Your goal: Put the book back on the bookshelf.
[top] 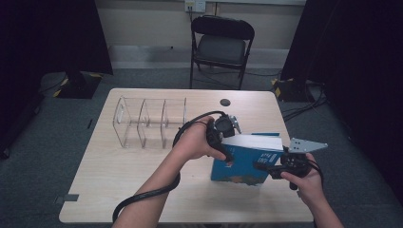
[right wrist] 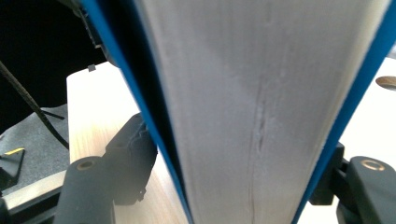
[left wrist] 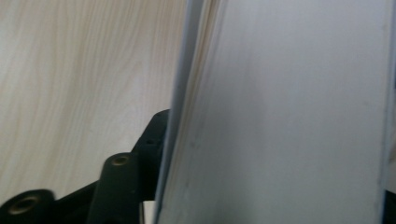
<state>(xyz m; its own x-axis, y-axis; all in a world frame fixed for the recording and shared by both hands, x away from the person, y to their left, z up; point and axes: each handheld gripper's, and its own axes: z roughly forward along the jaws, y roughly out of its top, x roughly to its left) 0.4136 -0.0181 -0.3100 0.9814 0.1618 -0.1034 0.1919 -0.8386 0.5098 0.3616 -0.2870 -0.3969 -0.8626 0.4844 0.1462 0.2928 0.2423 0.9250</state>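
A blue book (top: 242, 165) with white pages stands upright on the table (top: 119, 190), right of centre. My left gripper (top: 224, 142) comes down on the book's top left corner and is shut on it. In the left gripper view the white page block (left wrist: 289, 116) runs between the jaws, and one black finger (left wrist: 119, 186) lies against its left side. My right gripper (top: 268, 167) holds the book's right edge, shut on it. In the right gripper view the pages (right wrist: 261, 93) and blue covers sit between the two black fingers (right wrist: 130, 154).
A clear acrylic organiser (top: 149, 122) with several slots stands on the table's left half, just left of my left hand. A round cable hole (top: 225, 102) sits near the far edge. A black folding chair (top: 221, 45) stands beyond the table.
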